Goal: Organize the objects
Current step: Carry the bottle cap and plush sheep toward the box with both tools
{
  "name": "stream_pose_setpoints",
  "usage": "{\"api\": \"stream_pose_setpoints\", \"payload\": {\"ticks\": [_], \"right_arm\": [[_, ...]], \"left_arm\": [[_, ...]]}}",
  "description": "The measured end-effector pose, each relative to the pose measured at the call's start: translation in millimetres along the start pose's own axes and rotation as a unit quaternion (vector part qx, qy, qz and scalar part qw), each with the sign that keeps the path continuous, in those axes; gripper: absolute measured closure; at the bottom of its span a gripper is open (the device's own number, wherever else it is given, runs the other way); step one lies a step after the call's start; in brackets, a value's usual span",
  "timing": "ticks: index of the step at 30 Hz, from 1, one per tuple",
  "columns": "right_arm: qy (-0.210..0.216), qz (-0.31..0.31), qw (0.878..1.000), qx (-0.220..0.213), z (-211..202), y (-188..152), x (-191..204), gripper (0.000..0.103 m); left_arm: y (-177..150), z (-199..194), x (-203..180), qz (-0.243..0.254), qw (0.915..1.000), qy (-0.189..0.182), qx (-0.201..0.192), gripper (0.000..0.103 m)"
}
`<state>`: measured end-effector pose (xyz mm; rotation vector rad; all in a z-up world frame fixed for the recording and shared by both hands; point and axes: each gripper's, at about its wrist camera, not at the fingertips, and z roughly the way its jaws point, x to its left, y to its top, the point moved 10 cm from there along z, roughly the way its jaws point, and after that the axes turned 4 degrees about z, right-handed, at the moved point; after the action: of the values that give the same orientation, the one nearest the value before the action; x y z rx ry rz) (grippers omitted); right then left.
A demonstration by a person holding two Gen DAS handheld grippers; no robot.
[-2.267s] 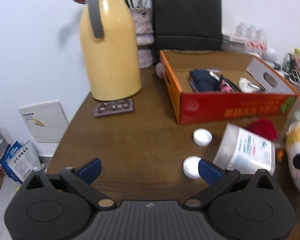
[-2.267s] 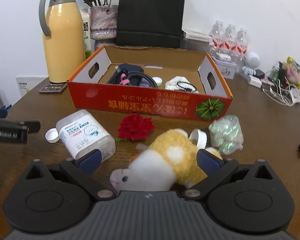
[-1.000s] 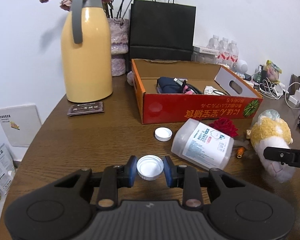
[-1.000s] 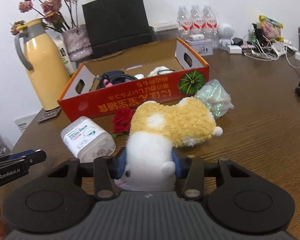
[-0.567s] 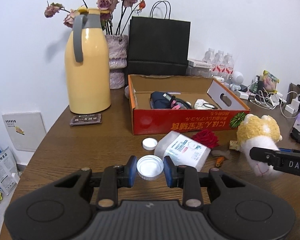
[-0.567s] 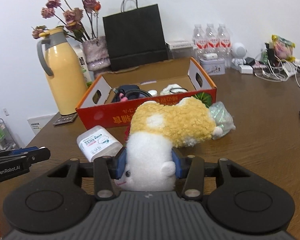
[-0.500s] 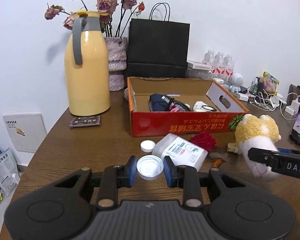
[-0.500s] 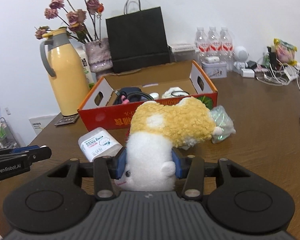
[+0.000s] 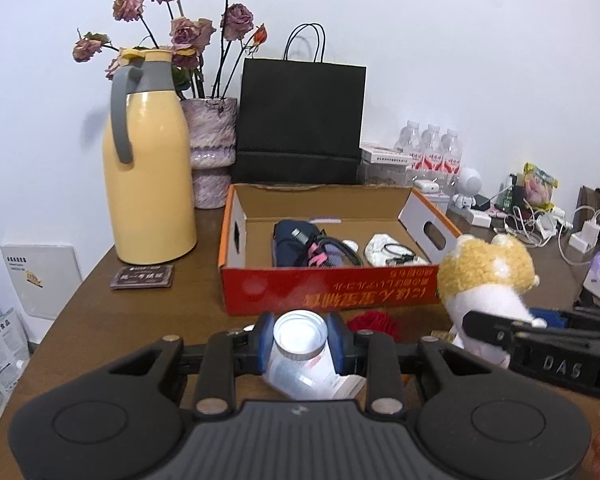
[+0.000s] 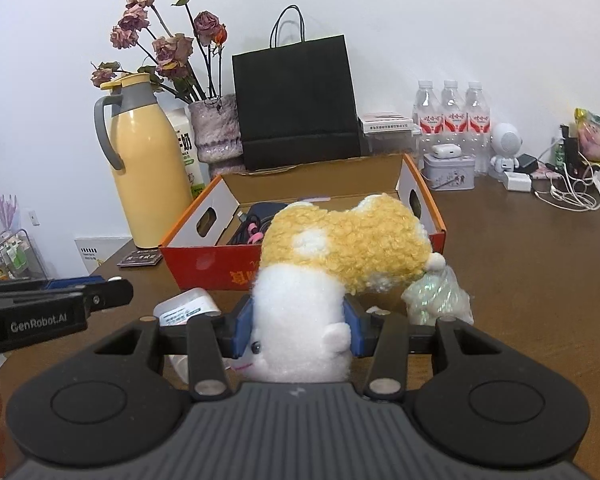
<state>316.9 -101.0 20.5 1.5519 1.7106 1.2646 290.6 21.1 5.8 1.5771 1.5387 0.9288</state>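
My left gripper [image 9: 300, 343] pinches a white cap [image 9: 300, 334], held above the table [image 9: 100, 328]. My right gripper [image 10: 298, 330] squeezes the plush [image 10: 340, 248] by its white end, raised just near of the box [image 9: 328, 292]. Far left stands the jug [image 9: 148, 160].

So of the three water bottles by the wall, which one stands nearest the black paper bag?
The leftmost water bottle, the one closest to the black paper bag; the other two stand farther right, toward the white robot figure.
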Motion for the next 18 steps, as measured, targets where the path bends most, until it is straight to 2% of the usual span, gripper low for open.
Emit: {"api": "stream_pose_setpoints", "payload": {"ticks": [8,18], "right_arm": [[0.009,-0.010,1.000,-0.008,23,16,-11,0.057],[0.027,-0.024,0.999,-0.030,70,52,-18,0.057]], "left_arm": [[23,30,-10,-0.002,0.9999,0.006,-0.010,0.076],[68,83,-19,-0.020,0.9993,0.003,-0.031,0.076]]}}
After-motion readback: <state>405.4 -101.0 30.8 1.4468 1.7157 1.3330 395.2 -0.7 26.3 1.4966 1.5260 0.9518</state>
